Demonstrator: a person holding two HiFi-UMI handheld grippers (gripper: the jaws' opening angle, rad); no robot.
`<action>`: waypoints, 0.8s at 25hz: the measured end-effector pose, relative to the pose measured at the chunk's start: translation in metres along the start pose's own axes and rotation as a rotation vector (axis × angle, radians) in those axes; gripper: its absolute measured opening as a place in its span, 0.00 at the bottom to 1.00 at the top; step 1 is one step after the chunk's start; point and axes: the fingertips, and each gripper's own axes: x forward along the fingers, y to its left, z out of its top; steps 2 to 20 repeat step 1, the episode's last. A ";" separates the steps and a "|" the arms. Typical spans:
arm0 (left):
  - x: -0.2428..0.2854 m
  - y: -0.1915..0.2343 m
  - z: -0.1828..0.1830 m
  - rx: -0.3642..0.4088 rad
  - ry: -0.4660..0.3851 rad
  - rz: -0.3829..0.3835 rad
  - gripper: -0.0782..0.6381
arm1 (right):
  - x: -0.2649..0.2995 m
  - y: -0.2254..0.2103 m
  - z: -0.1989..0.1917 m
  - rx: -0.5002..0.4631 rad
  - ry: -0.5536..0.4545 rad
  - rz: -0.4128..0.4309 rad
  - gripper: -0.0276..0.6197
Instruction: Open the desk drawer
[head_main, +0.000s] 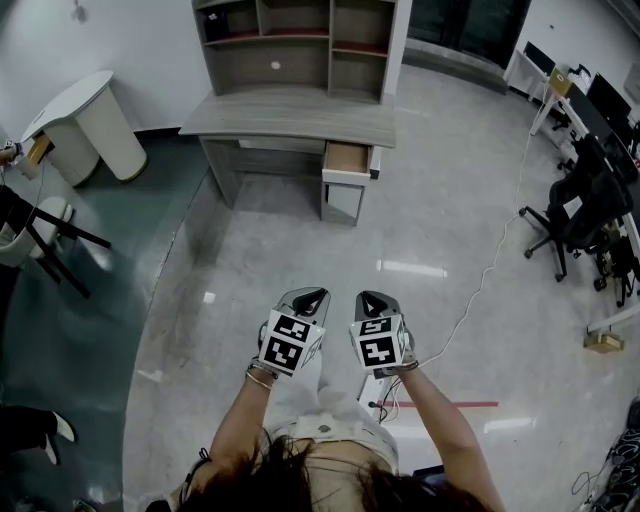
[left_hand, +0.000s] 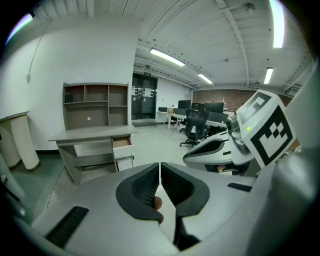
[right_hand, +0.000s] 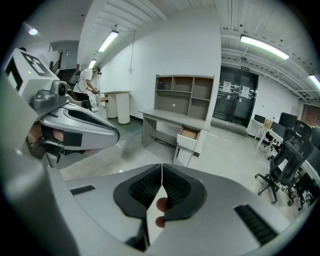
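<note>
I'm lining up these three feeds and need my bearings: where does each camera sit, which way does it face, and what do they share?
Head view: on the person's head, facing steeply down; floor, desk, both forearms, left gripper, right gripper.
Left gripper view: rides the left gripper, looks along its shut jaws toward the desk; a fingertip shows beneath.
Right gripper view: rides the right gripper, facing likewise, jaws shut; a fingertip beneath.
Shared: all three show the desk's open drawer.

grey shells, black ribbed fingers, black-and-white marker cubes, wrist bracelet
</note>
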 end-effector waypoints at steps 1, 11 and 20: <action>0.002 0.003 0.000 -0.001 0.000 0.000 0.14 | 0.002 0.000 0.001 0.004 0.002 0.003 0.08; 0.002 0.003 0.000 -0.001 0.000 0.000 0.14 | 0.002 0.000 0.001 0.004 0.002 0.003 0.08; 0.002 0.003 0.000 -0.001 0.000 0.000 0.14 | 0.002 0.000 0.001 0.004 0.002 0.003 0.08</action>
